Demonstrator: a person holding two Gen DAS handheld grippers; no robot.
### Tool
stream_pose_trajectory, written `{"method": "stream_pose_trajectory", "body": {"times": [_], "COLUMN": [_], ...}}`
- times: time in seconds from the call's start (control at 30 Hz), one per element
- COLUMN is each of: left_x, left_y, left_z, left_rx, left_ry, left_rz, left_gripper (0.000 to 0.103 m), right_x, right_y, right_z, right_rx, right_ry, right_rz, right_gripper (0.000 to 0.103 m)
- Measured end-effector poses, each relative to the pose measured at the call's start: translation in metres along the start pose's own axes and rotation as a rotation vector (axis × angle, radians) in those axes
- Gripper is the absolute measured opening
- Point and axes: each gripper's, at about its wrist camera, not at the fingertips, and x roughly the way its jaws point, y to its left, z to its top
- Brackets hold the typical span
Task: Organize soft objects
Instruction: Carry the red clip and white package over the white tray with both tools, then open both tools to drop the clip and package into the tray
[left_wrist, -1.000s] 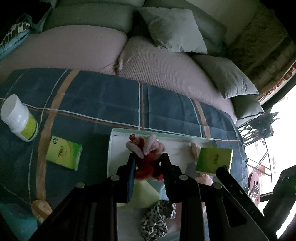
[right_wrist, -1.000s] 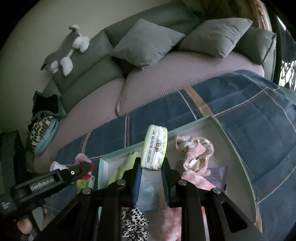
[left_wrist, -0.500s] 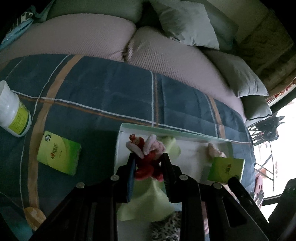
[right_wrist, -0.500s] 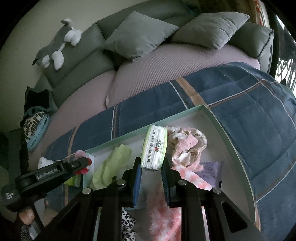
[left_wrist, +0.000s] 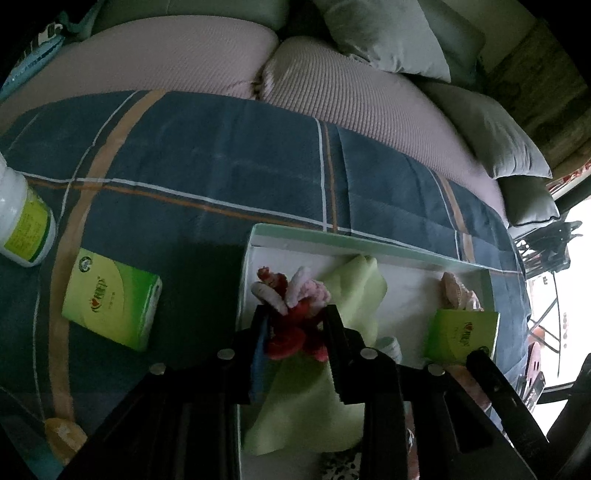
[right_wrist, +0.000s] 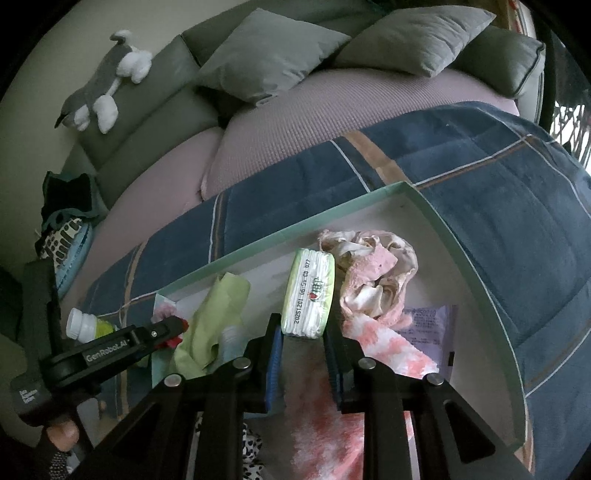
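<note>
Here, red-pink plush toy (left_wrist: 295, 314) in left fingers (left_wrist: 260, 332), green tissue pack (right_wrist: 308, 299) in right fingers (right_wrist: 275, 339)

Two tissue packs (left_wrist: 110, 299) (left_wrist: 460, 332), one bottle (left_wrist: 22, 221), one tray (left_wrist: 369, 245).

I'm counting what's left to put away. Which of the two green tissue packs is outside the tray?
The tissue pack lying flat on the blue plaid blanket, left of the tray. The other pack is held in the right gripper over the tray.
</note>
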Motion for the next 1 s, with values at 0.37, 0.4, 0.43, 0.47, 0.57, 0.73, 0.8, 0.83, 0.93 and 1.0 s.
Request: {"method": "stream_pose_trajectory", "body": {"times": [0.37,0.4,0.43,0.47,0.57,0.73,0.8,0.83,0.93,1.0], "left_x": [-0.011,-0.013,-0.013,-0.014,-0.018,-0.025,-0.028,-0.030,-0.034,-0.035], "left_y": [-0.006,-0.007,-0.007,-0.009,-0.011,-0.009,-0.009,-0.009,-0.008,-0.008], "left_z": [-0.003,-0.003,-0.004,-0.004,-0.004,-0.003,-0.003,-0.002,-0.002,-0.001], "left_rx": [0.030,0.034,0.038,0.040,0.052,0.051,0.047,0.045,0.042,0.040], "left_ry": [-0.008,-0.009,-0.010,-0.012,-0.027,-0.044,-0.051,-0.055,-0.072,-0.076], "left_rz": [0.027,0.033,0.037,0.044,0.084,0.108,0.113,0.115,0.122,0.127], "left_gripper": [0.054,0.054,0.055,0.057,0.065,0.066,0.067,0.071,0.078,0.078], "right_x": [-0.002,-0.002,-0.002,-0.002,-0.002,-0.006,-0.011,-0.013,-0.019,-0.021], "right_y": [-0.003,-0.004,-0.006,-0.006,-0.010,-0.010,-0.007,-0.005,0.003,0.007], "right_z": [0.002,0.002,0.002,0.002,0.002,0.002,0.003,0.003,0.003,0.003], "right_rx": [0.012,0.016,0.020,0.026,0.044,0.046,0.029,0.018,-0.019,-0.037], "right_ry": [0.001,0.002,0.003,0.002,0.008,0.002,-0.009,-0.017,-0.041,-0.050], "right_rz": [-0.039,-0.040,-0.041,-0.043,-0.048,-0.063,-0.074,-0.081,-0.105,-0.116], "right_gripper": [0.025,0.025,0.025,0.026,0.028,0.030,0.039,0.047,0.050,0.050]}}
